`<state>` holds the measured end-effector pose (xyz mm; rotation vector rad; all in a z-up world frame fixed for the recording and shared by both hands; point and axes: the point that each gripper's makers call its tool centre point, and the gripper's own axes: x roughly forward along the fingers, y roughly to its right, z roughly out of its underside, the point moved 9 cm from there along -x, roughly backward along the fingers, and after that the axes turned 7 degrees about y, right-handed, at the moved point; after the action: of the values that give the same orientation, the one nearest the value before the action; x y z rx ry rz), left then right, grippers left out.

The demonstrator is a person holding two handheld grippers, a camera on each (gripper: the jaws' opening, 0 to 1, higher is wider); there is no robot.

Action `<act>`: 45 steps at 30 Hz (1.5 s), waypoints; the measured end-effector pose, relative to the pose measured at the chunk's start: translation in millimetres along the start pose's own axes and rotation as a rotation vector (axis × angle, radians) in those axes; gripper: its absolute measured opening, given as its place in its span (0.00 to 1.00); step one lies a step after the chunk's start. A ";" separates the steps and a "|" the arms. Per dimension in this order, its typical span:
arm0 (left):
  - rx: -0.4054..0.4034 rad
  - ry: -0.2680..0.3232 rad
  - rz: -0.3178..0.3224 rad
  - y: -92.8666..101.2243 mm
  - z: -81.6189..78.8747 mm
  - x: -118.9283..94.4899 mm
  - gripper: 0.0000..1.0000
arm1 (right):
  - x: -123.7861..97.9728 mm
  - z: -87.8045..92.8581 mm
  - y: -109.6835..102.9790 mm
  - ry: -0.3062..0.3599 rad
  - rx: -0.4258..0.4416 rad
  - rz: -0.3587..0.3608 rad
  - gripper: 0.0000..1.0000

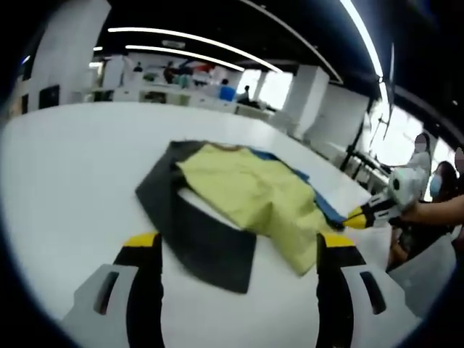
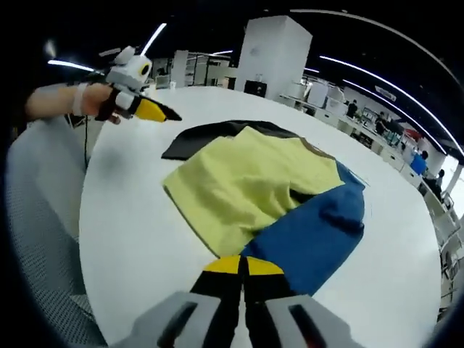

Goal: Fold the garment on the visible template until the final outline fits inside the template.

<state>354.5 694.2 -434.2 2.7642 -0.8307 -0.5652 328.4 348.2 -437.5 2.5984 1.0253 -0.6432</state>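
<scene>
Left gripper view: the left claw [image 1: 240, 250] stood with its jaws wide apart above the white table [image 1: 65, 188], holding nothing. The garment [image 1: 250, 196], yellow with a blue part, lay partly on the dark template [image 1: 206, 243], near the middle of the table. The right claw [image 1: 346, 220] met the garment's blue edge. Right gripper view: the right claw [image 2: 243, 267] had its jaws together at the garment's [image 2: 254, 181] near edge; whether cloth was pinched between them could not be told. The left claw [image 2: 156, 110] hovered apart from the template [image 2: 196, 139].
</scene>
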 end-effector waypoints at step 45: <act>0.039 -0.044 -0.059 -5.5 -3.5 -1.5 0.82 | -110.4 34.4 316.4 0.161 0.653 0.689 0.00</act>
<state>357.5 699.9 -432.2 2.8294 -0.7798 -0.6289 466.9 45.8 -384.4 3.3027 -0.1441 -0.6562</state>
